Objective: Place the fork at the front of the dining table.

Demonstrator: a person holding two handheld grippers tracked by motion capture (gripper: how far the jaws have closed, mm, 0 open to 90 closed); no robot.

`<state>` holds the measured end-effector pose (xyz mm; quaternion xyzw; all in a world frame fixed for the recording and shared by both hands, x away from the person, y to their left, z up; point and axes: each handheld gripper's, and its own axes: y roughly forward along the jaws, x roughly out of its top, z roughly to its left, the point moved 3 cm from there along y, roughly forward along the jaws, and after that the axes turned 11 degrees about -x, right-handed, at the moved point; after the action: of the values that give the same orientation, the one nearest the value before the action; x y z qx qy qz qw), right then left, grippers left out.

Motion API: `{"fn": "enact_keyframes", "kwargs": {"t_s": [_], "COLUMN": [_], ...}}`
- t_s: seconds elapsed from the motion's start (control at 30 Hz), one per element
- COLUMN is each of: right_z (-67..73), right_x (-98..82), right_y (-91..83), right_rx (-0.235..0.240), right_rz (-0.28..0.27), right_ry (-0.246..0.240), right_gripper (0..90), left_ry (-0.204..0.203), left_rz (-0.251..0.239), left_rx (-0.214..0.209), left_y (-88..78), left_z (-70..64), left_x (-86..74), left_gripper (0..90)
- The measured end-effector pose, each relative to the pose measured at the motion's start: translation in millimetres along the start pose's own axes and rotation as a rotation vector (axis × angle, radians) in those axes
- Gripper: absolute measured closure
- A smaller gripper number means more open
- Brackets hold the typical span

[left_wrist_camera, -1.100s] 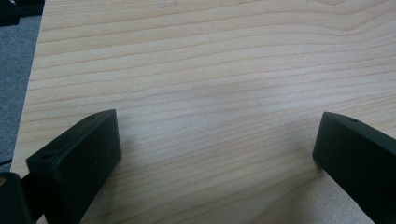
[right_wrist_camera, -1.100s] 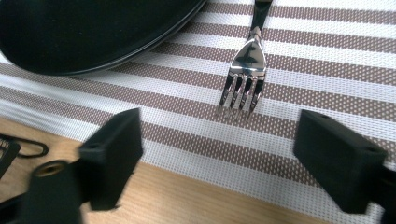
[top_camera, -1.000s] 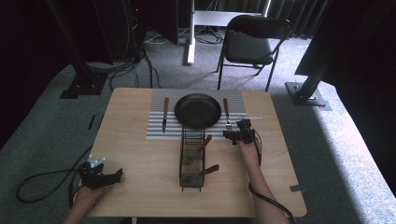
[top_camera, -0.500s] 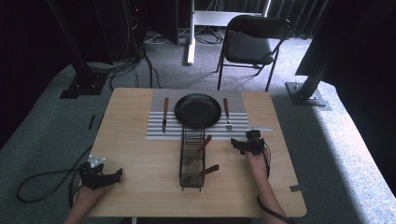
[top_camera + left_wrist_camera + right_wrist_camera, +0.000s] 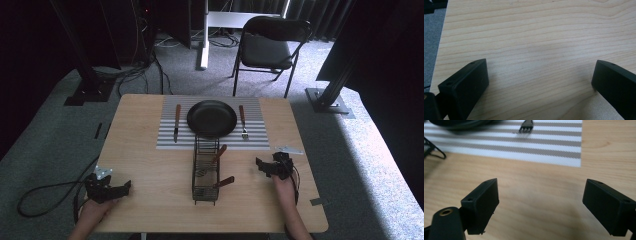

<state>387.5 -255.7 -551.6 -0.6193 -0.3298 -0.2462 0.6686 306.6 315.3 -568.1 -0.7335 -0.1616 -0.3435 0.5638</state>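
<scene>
Pulled back from the fork, my right claw now sits at the lower right of the frame, off the striped mat and low over bare table; a second ago it was up beside the plate. My left claw has not stirred from the lower left corner. Both are spread wide and grip nothing: the left gripper view has only wood grain between its jaws, and the right gripper view the same, with the mat's edge and the fork's tines beyond at the top. The setting looks partly laid, with a knife left of the plate and the fork right of it. The wire caddy at center frame has two wooden-handled pieces left in it, one leaning up, one jutting toward my right claw. I judge the step in hand is the return for the next piece; that calls for swinging left to the jutting handle and closing on it squarely.
</scene>
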Motion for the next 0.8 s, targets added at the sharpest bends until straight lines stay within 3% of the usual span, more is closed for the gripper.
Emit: {"fn": "enact_keyframes", "kwargs": {"t_s": [0.23,0.5,0.67,0.8], "right_z": [-5.6,-9.3,-12.4,-16.7], "right_x": [-10.2,-24.5,-35.0,-44.4], "right_y": [-12.8,-22.1,-29.5,-33.3], "right_rx": [-0.043,-0.055,-0.104,-0.108], "right_rz": [-0.022,-0.021,-0.057,-0.036], "right_ry": [-0.036,-0.020,-0.018,-0.020], "right_gripper": [12.7,12.5,12.4,12.4], "left_ry": [0.000,0.000,0.000,0.000], "left_rz": [0.000,0.000,0.000,0.000], "left_rx": [0.000,0.000,0.000,0.000], "left_y": [0.0,0.0,0.0,0.0], "left_z": [0.0,0.0,0.0,0.0], "left_x": [0.0,0.0,0.0,0.0], "left_gripper": [0.8,0.8,0.8,0.8]}}
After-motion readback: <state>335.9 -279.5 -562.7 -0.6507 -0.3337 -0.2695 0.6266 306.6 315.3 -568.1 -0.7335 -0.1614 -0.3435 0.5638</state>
